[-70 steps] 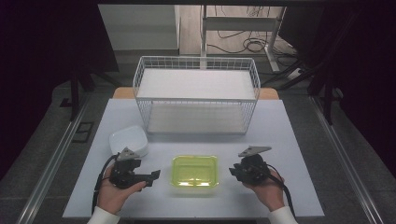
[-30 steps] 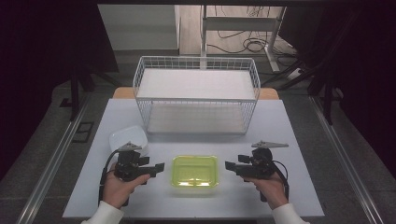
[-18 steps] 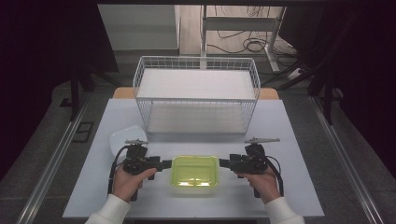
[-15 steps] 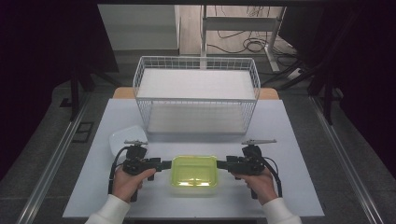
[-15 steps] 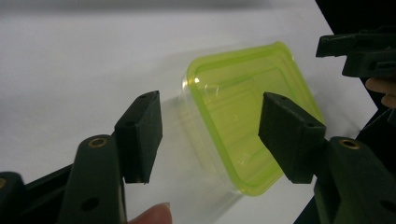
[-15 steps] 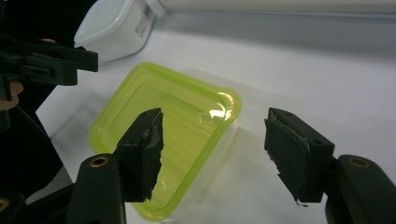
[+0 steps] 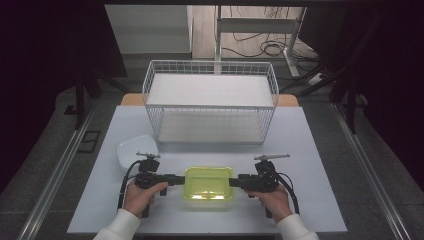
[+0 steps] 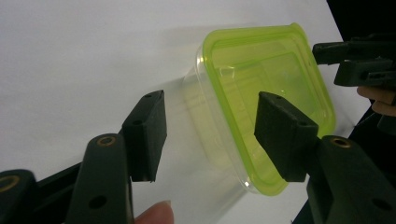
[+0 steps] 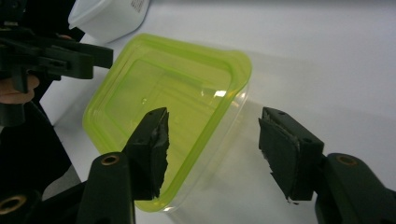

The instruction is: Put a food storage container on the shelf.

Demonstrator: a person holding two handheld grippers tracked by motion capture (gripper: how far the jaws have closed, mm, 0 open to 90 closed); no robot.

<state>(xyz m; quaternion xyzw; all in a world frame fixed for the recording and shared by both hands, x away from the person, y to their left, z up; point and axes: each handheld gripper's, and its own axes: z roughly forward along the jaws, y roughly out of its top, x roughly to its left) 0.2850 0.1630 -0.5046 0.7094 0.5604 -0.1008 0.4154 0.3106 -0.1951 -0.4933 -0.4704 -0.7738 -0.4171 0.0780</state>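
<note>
White tub – wire basket behind.

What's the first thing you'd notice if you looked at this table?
The bright lime-green lidded clear plastic box at the table's near edge jumps out first. A black left gripper and a black right gripper point at it from either side, jaws open around its ends. Behind stands a big white wire basket, and a small white plastic tub sits near the left gripper.
</note>
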